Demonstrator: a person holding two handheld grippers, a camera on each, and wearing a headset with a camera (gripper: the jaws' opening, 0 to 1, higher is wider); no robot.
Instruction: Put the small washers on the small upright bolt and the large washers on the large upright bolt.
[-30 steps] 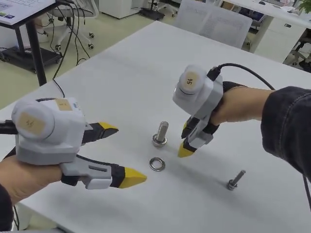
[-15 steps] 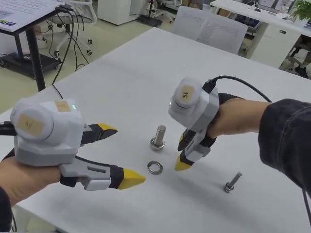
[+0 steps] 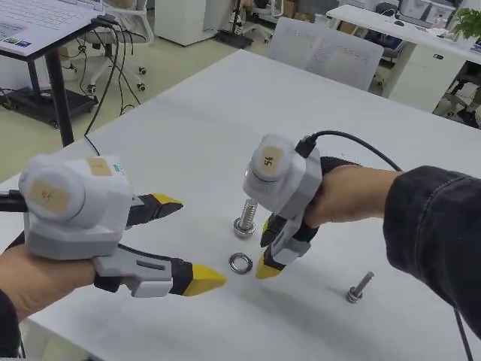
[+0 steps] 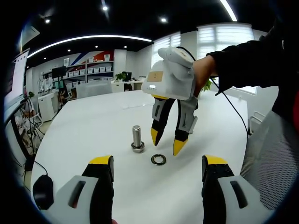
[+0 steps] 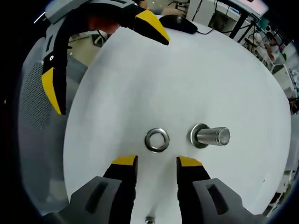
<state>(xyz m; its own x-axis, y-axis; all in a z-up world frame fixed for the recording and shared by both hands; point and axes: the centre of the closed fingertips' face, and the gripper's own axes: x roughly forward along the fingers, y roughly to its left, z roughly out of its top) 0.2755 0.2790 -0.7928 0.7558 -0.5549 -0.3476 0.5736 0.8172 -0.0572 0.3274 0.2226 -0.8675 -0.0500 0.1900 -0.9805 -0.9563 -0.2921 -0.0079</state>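
Note:
A large steel bolt point(image 3: 247, 214) stands upright on the white table point(image 3: 195, 128) with a washer round its foot. One loose large washer point(image 3: 240, 263) lies flat just in front of it. My right gripper point(image 3: 265, 248) hangs open right beside that washer, tips pointing down, nothing between them. In the right gripper view the washer point(image 5: 157, 139) lies just ahead of the right gripper point(image 5: 157, 161), with the bolt point(image 5: 210, 136) to its right. My left gripper point(image 3: 183, 241) is open at the near left, jaws wide and aimed at the washer point(image 4: 158, 159). A small bolt point(image 3: 358, 287) stands at the near right.
A black mouse point(image 4: 43, 192) and its cable lie on the table's left end. A grey chair point(image 3: 325, 50) stands at the far edge, with desks and a laptop stand behind. The table's front edge is close under my left hand.
My right gripper has moved left and down, from beside the large bolt to right next to the loose washer. The left gripper has barely moved. The head camera has shifted.

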